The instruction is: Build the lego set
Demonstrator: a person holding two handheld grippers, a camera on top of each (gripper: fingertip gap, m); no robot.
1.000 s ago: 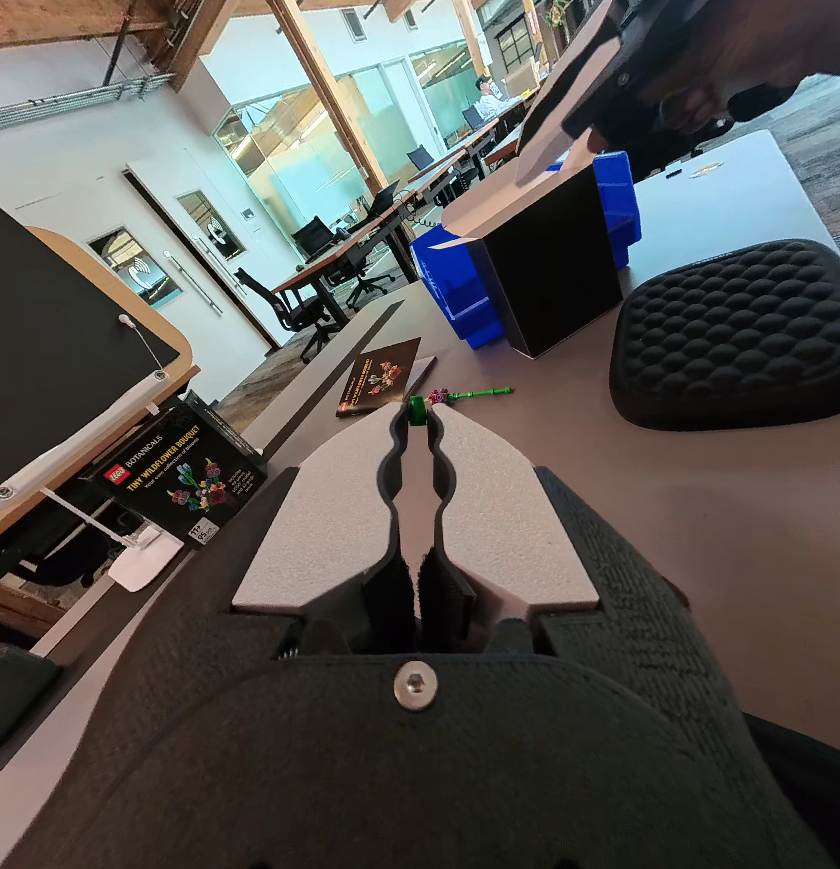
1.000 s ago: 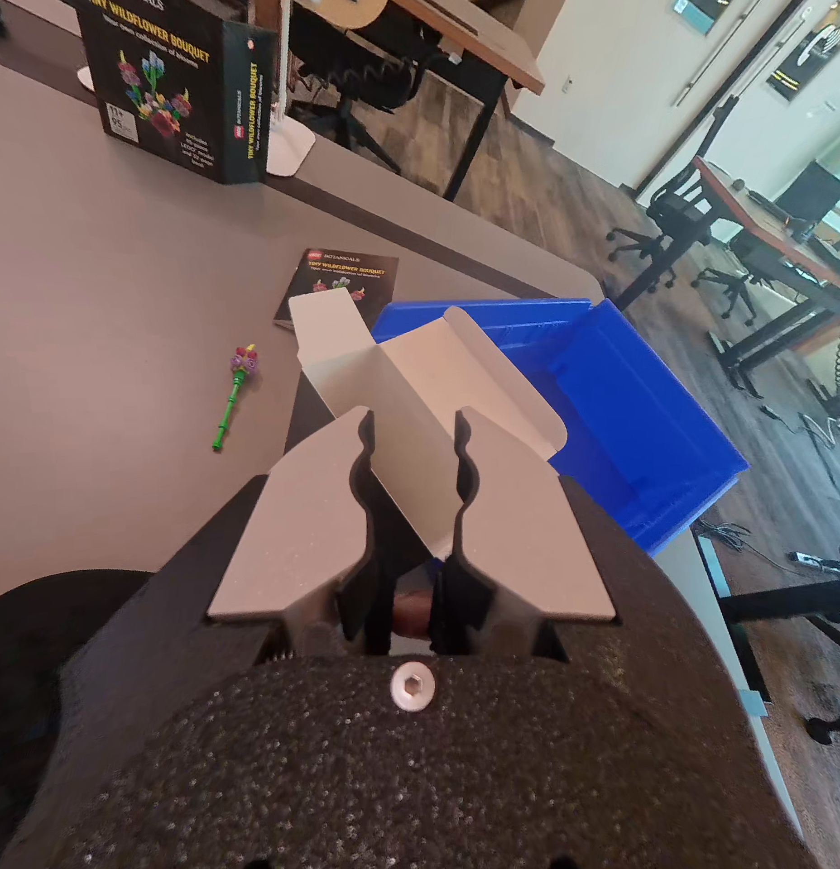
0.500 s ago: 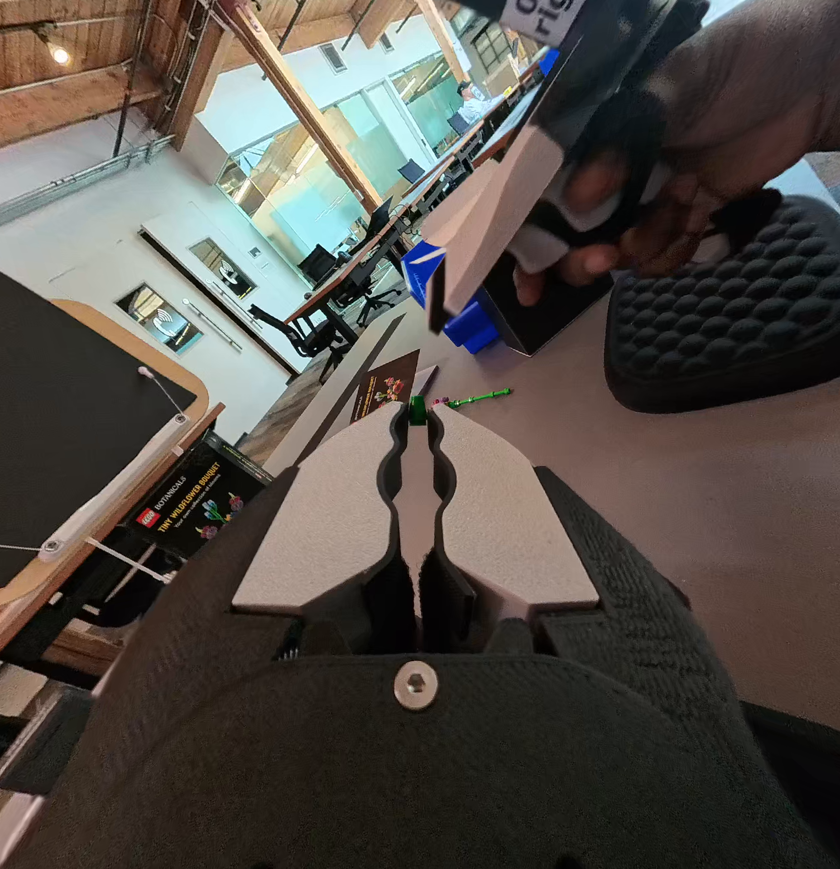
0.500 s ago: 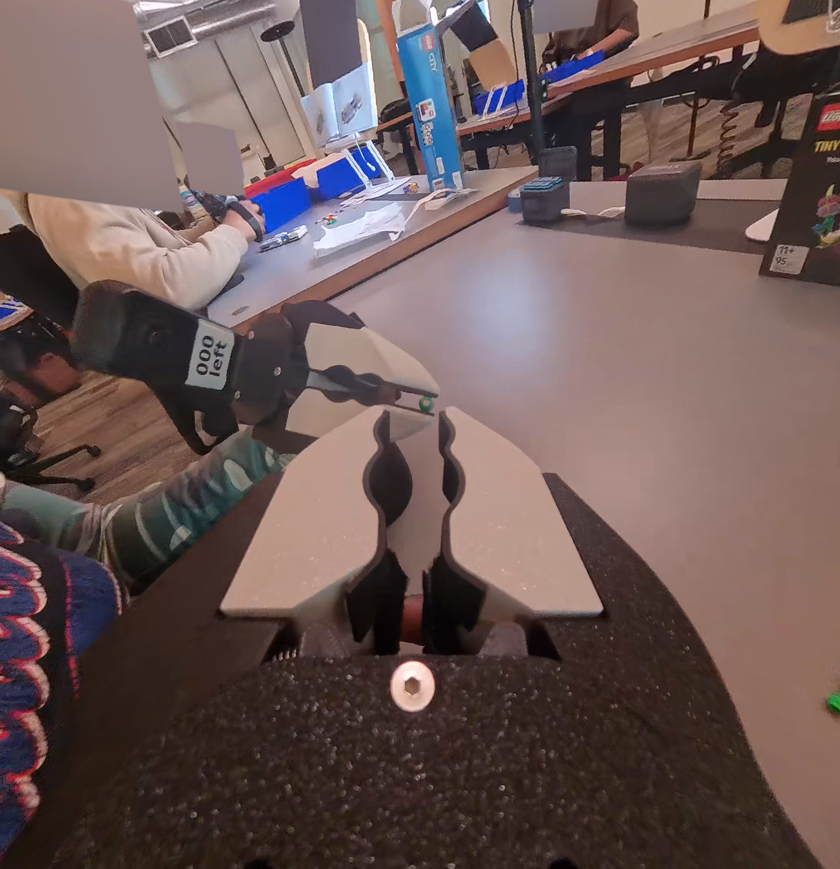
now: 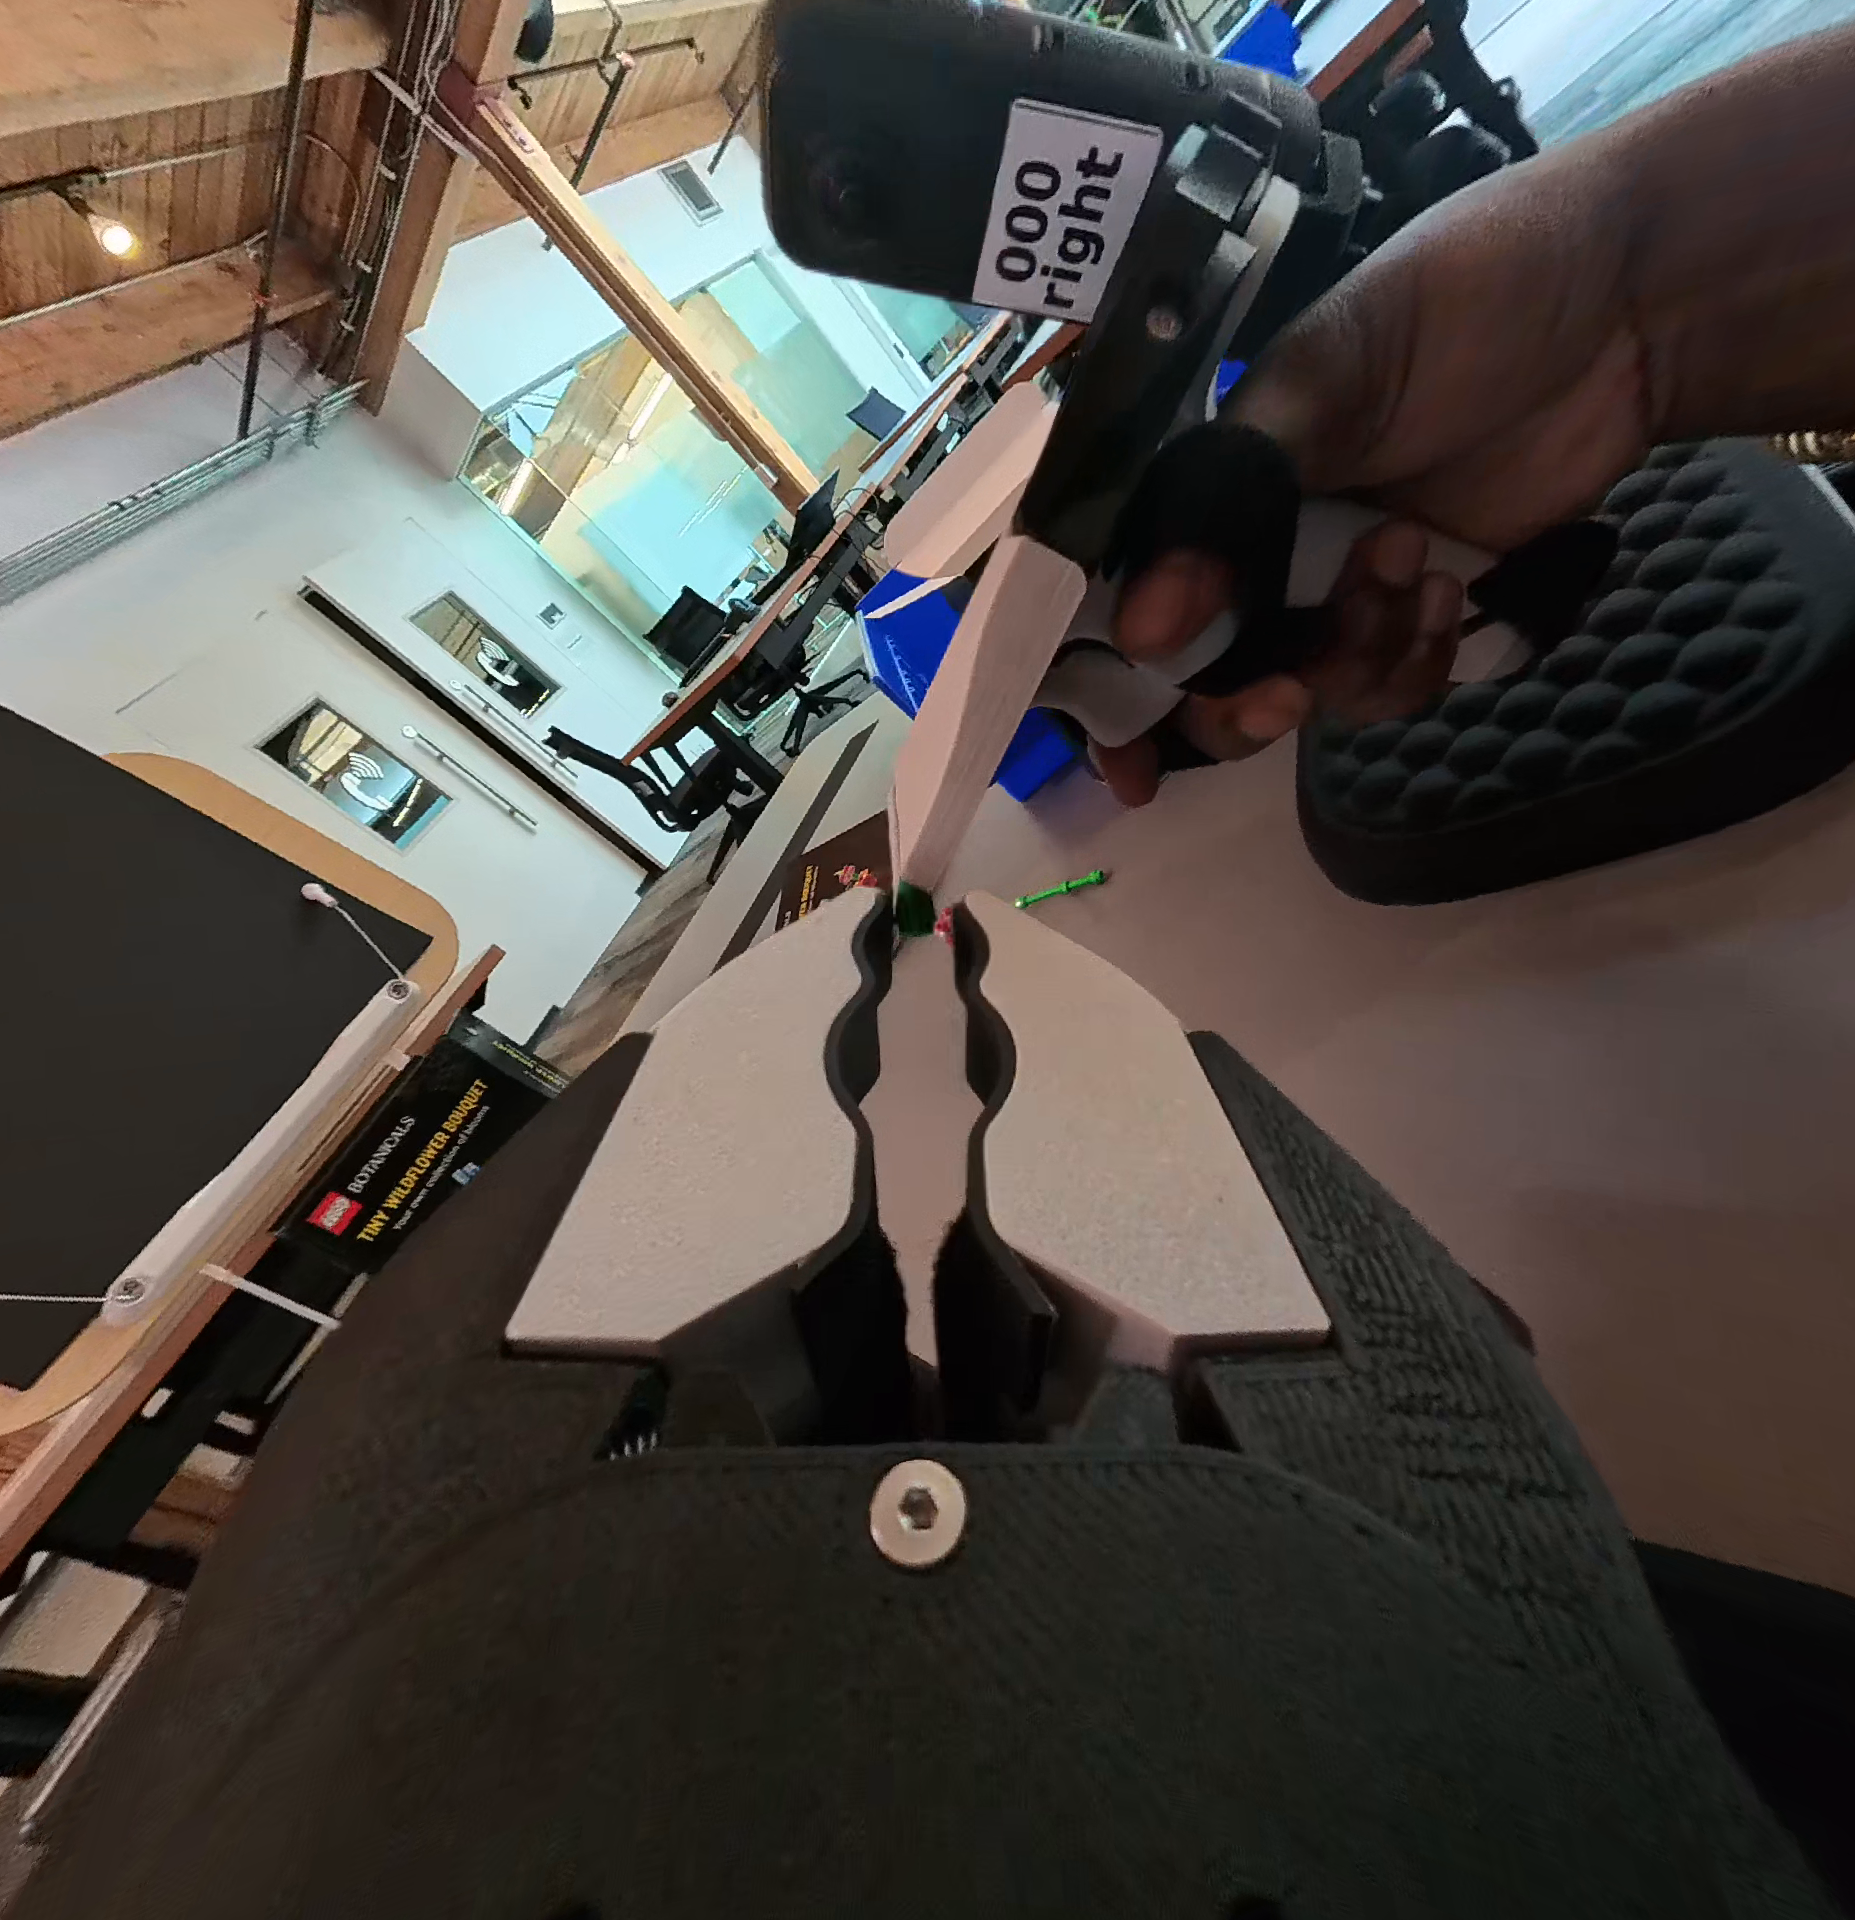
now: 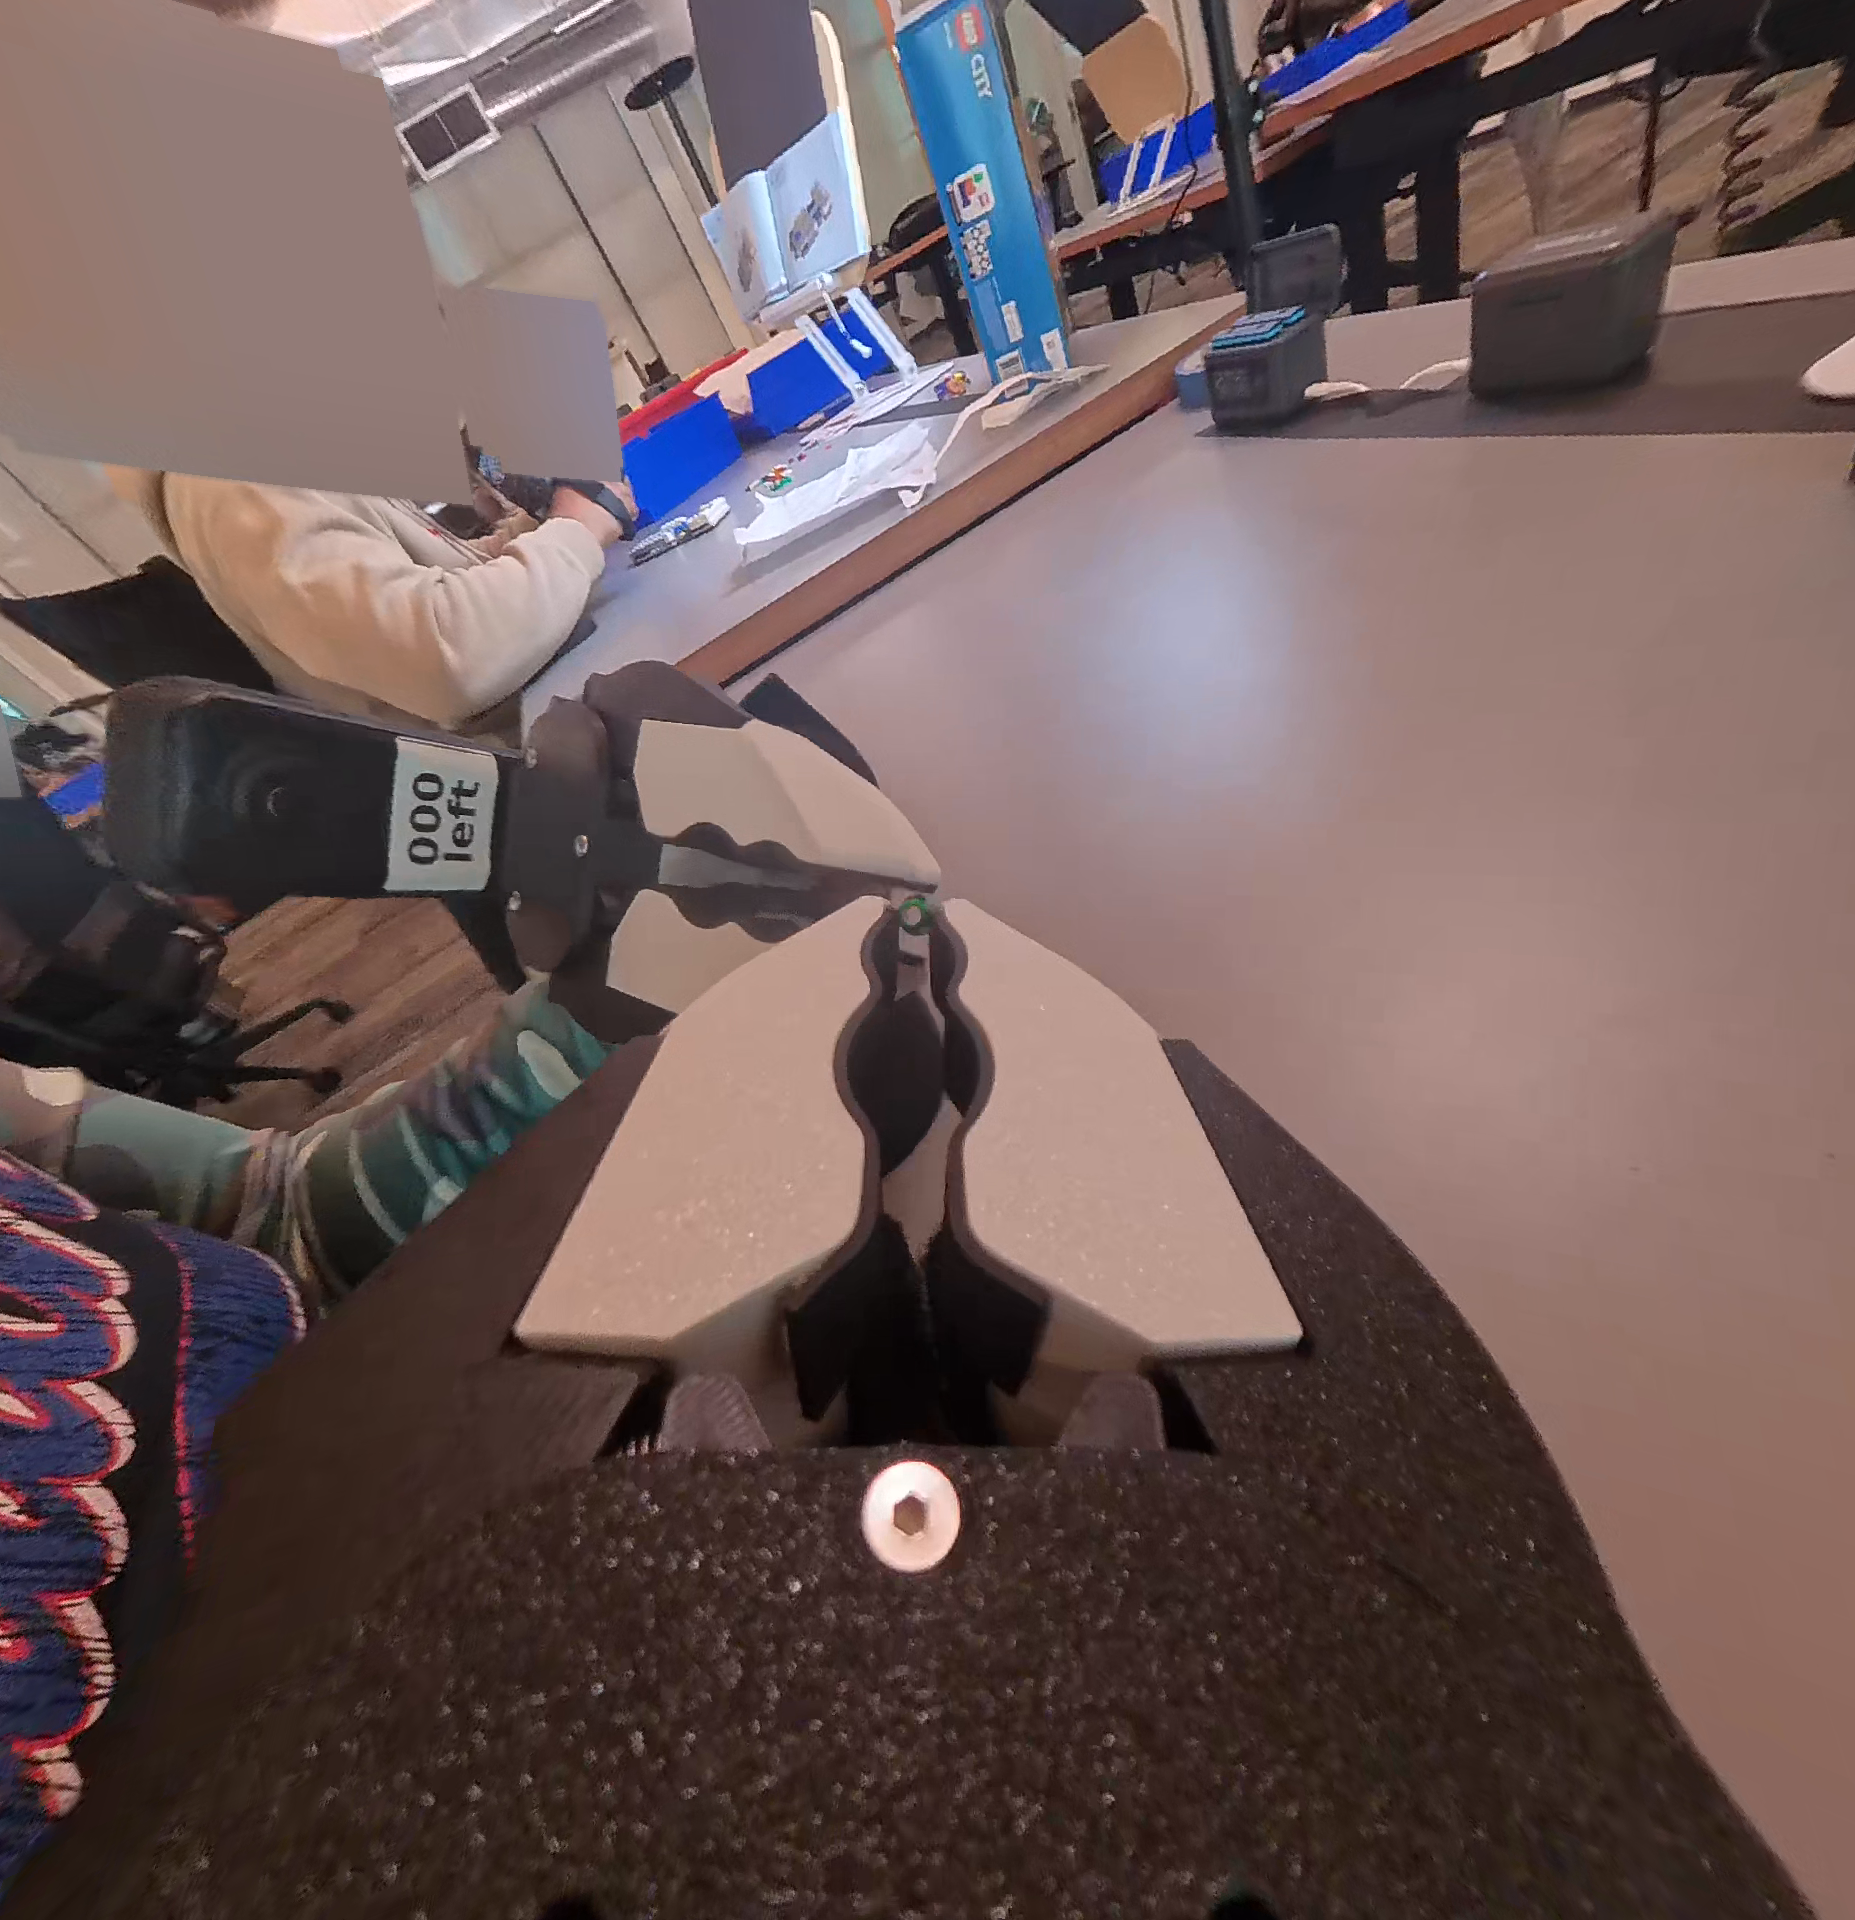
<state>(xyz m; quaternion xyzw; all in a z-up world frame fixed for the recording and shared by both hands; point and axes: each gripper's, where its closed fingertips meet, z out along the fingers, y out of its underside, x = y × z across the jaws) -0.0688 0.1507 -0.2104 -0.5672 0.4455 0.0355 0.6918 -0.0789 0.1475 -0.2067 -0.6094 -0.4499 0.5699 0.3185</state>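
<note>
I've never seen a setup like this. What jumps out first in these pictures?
Two hand-held grippers meet tip to tip above a grey table: the left gripper pinches a tiny green piece, and the right gripper closes in on it. Behind them on the table lie a green flower stem and a black bumpy cushion.

Grey-fingered black tool (image 5: 918,920); silver hex screw (image 5: 917,1509).

The table (image 6: 1422,727) has a smooth, matt grey top with a soft sheen. Each tool (image 5: 918,920) has grainy matt pale fingers (image 5: 736,1132) in rough black plastic; the black pad (image 5: 1650,686) looks dimpled and rubbery.
</note>
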